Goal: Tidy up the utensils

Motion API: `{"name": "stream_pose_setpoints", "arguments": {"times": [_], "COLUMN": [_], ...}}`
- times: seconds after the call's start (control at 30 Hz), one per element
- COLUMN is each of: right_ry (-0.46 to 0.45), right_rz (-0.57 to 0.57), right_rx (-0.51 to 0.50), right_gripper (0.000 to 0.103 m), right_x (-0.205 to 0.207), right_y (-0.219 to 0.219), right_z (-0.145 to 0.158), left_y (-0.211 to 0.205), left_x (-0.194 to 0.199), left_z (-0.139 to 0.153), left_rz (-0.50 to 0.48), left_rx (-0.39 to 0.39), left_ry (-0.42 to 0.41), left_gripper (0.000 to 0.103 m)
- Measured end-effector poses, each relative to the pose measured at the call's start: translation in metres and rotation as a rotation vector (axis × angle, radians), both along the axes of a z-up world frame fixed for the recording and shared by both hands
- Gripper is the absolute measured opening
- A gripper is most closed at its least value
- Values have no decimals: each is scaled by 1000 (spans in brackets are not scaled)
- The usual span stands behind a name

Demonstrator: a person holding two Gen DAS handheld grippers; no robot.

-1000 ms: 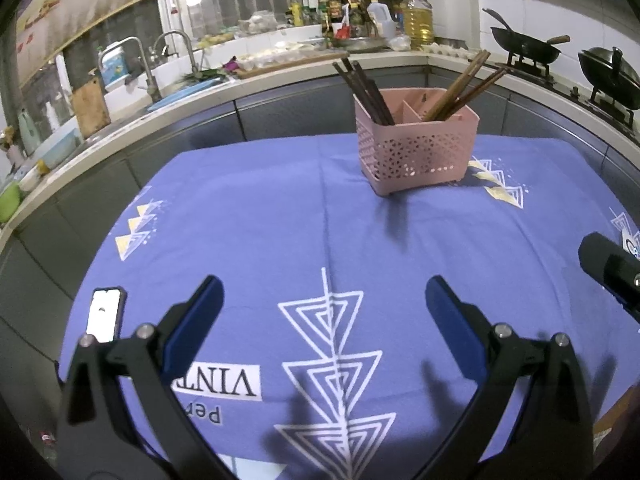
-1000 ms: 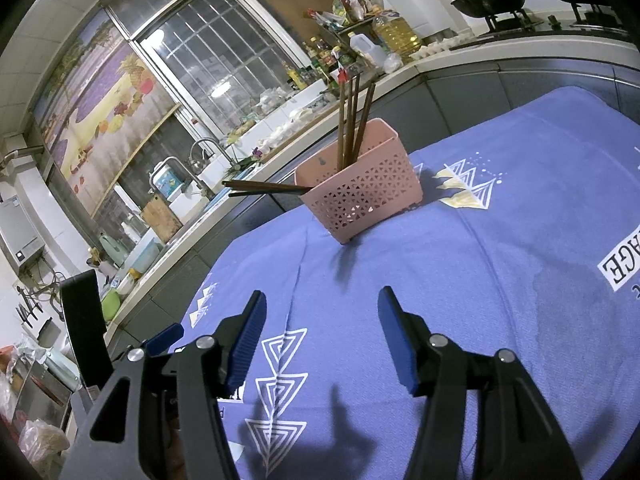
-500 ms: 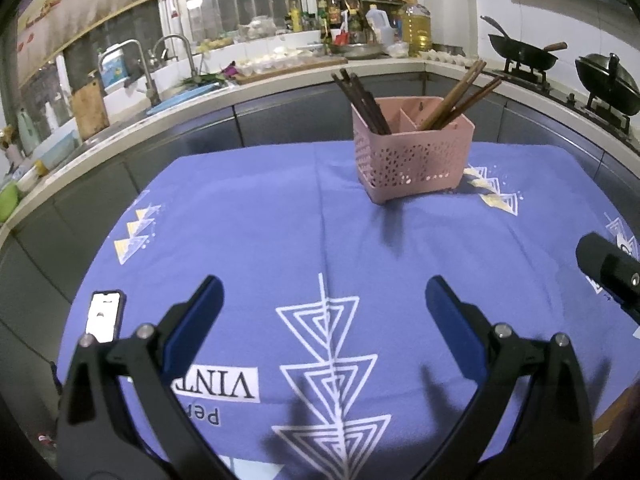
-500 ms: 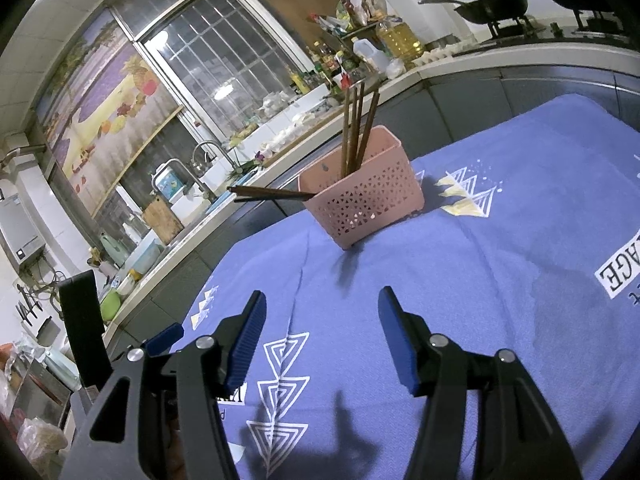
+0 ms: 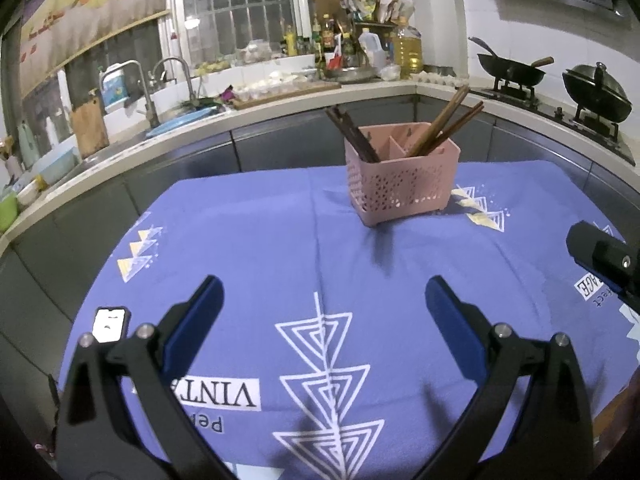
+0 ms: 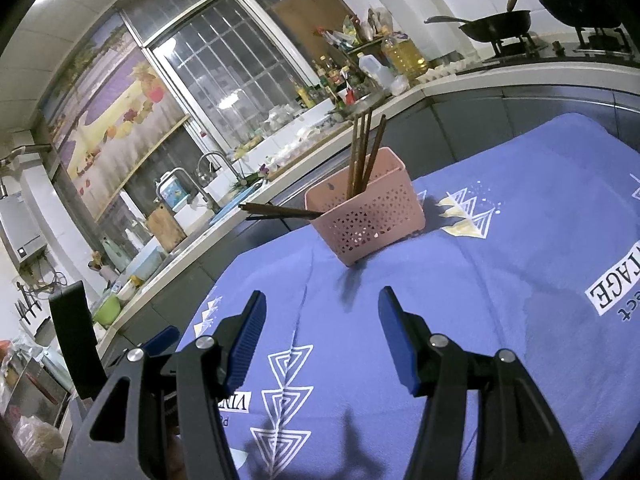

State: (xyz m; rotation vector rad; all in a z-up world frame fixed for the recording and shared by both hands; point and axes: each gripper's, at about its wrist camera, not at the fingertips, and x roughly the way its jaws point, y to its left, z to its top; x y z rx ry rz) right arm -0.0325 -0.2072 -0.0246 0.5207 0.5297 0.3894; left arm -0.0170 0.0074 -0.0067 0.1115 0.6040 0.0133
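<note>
Left gripper: fingers spread wide, nothing between them, above the blue tablecloth. Right gripper: fingers likewise spread and empty. A phone lies near the cloth's left edge. Farther out, the pink utensil basket stands upright on the cloth. Dark chopsticks lean left in one compartment; lighter chopsticks lean right in what appears to be another.
</note>
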Motion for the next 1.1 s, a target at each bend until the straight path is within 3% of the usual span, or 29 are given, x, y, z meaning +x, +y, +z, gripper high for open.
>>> {"name": "stream_pose_setpoints", "arguments": {"times": [1.1], "right_ry": [-23], "right_rz": [7], "right_rx": [-1], "right_gripper": [59], "right_x": [-5], "right_y": [7], "right_z": [15], "left_y": [2], "left_x": [-2], "left_z": [6], "left_rz": [-1], "left_rx": [4], "left_ry": [-17], "left_gripper": [97]}}
